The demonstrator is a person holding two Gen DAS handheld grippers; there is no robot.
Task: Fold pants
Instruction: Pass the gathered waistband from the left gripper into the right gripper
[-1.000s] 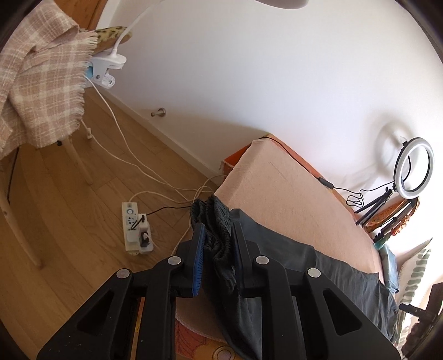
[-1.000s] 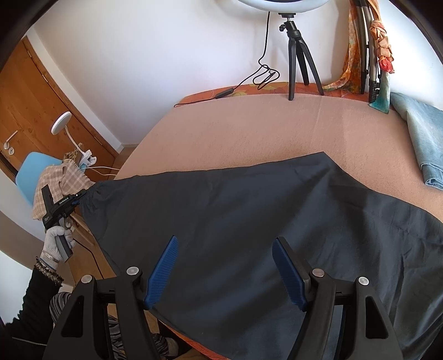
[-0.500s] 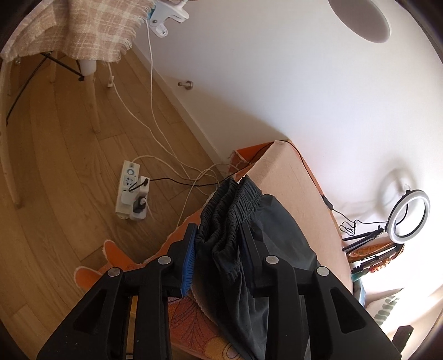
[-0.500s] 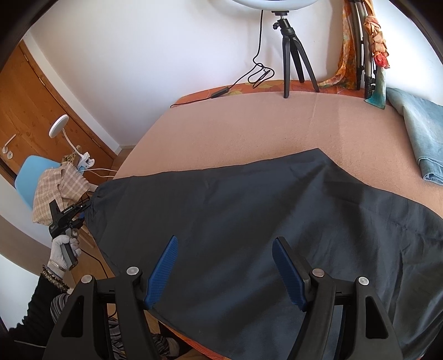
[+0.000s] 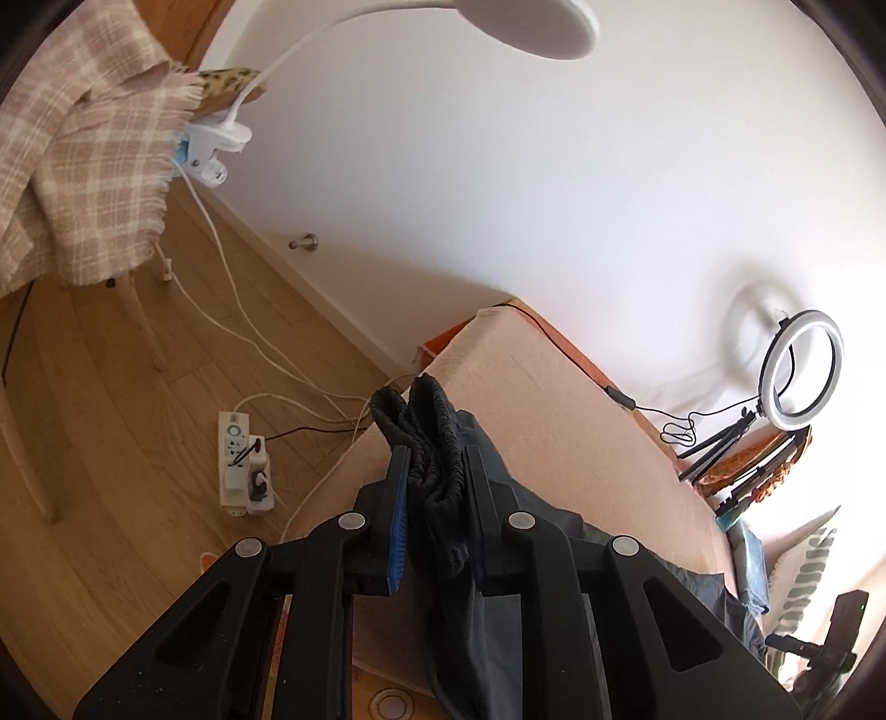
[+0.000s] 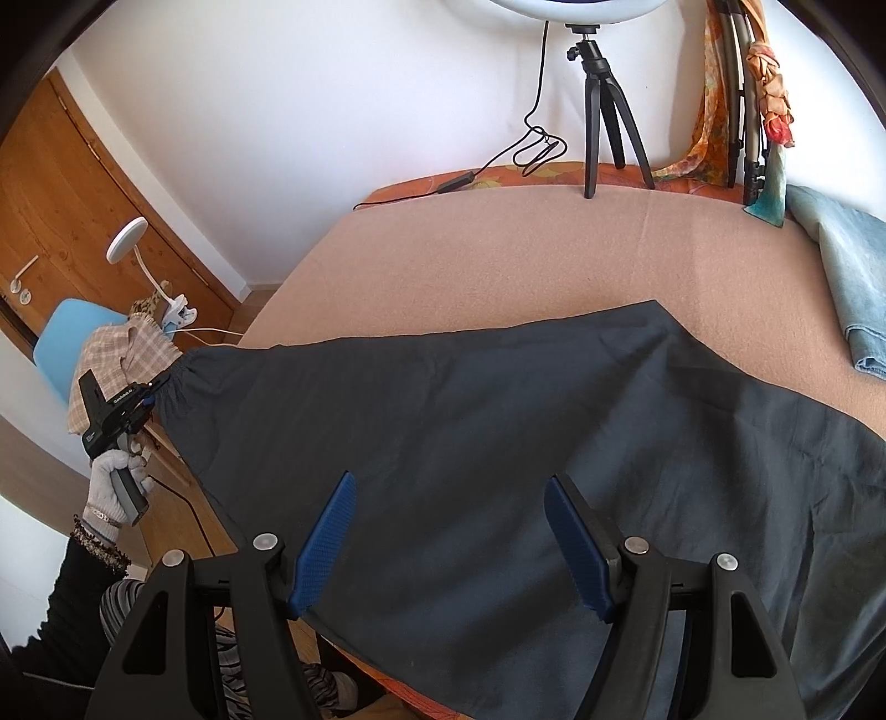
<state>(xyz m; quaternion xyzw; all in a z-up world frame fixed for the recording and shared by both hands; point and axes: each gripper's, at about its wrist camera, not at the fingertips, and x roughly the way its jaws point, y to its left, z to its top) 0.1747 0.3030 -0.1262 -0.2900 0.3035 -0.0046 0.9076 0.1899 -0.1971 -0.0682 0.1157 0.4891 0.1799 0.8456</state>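
Observation:
Dark grey pants (image 6: 470, 421) lie spread across the pink-covered bed (image 6: 498, 249), with the waistband at the left edge. My left gripper (image 5: 437, 471) is shut on the bunched elastic waistband (image 5: 426, 421) and holds it up at the bed's corner. It also shows in the right wrist view (image 6: 147, 396), held by a gloved hand. My right gripper (image 6: 451, 515) is open and empty, hovering just above the middle of the pants near the front edge.
A ring light tripod (image 6: 601, 111) and its cable stand at the bed's far side. Folded blue jeans (image 6: 847, 282) lie at the right. A chair with a plaid blanket (image 5: 83, 155), a clamp lamp (image 5: 531, 22) and a power strip (image 5: 241, 465) are on the floor to the left.
My left gripper has swung upward with the waistband still pinched, so the view tilted from the floor to the wall. The right gripper stays open over the pants.

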